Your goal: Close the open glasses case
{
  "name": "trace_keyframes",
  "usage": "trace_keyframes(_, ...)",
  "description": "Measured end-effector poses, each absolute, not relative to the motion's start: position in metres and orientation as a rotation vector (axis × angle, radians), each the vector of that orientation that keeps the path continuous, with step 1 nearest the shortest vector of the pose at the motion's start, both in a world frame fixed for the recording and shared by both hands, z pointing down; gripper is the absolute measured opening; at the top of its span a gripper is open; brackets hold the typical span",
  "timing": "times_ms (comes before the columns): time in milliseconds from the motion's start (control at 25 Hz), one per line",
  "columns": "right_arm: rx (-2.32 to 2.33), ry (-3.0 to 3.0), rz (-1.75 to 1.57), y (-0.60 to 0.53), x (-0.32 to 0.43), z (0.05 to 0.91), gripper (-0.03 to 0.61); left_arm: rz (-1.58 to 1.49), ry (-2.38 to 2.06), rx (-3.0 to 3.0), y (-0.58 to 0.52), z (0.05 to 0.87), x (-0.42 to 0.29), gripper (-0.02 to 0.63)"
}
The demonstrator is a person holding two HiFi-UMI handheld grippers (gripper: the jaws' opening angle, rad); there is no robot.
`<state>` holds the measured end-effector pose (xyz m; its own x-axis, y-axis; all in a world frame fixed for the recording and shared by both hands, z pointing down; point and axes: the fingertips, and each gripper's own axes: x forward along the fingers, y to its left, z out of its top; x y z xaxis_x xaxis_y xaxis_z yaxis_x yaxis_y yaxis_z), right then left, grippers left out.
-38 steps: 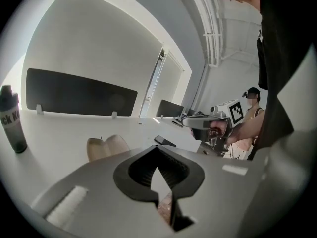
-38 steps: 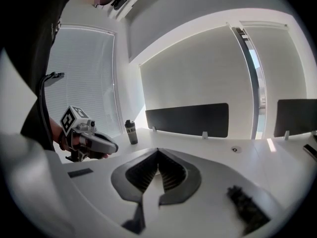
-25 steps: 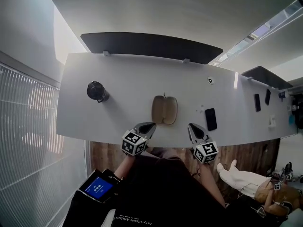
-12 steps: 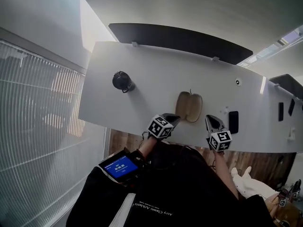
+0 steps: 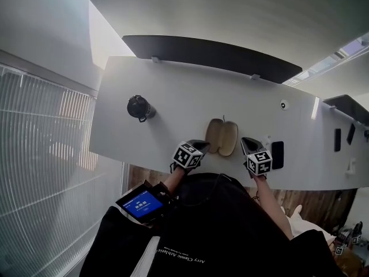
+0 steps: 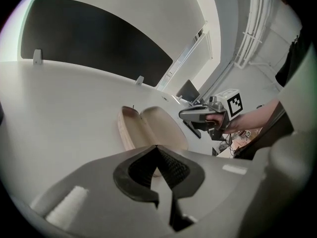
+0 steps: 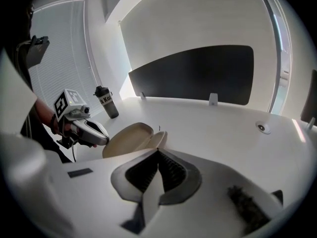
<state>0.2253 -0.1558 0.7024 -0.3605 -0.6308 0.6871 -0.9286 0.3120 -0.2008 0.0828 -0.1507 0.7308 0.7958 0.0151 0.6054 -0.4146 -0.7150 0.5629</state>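
A tan glasses case (image 5: 222,137) lies open like a clamshell near the white table's front edge, both halves facing up and empty (image 6: 148,128) (image 7: 130,138). My left gripper (image 5: 200,145) sits just left of the case with its jaws shut and nothing in them (image 6: 157,148). On the case's right side is my right gripper (image 5: 247,142), also shut and empty (image 7: 158,151). Neither touches the case. Each gripper view shows the other gripper across the case.
A black bottle (image 5: 140,107) stands at the left of the table (image 5: 173,91) (image 7: 106,102). A dark phone (image 5: 277,154) lies right of the right gripper. A small round disc (image 5: 284,104) sits further back. A dark panel (image 5: 207,53) runs along the far edge.
Both grippers have come forward from the table's front edge and closed in on either side of the case. The head view has shifted.
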Motion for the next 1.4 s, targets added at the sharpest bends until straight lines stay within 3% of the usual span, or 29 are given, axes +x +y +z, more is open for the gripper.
trace_keyframes(680,1.191,-2.070,1.048,-0.169,0.201,0.743,0.008,0.780,-0.280,2.210,-0.155,0.753,0.079,0.009)
trace_keyframes(1400,0.960,-2.251,0.716,-0.190,0.142,0.686,0.008,0.743,-0.294,2.222,-0.161,0.759,0.078,0.009)
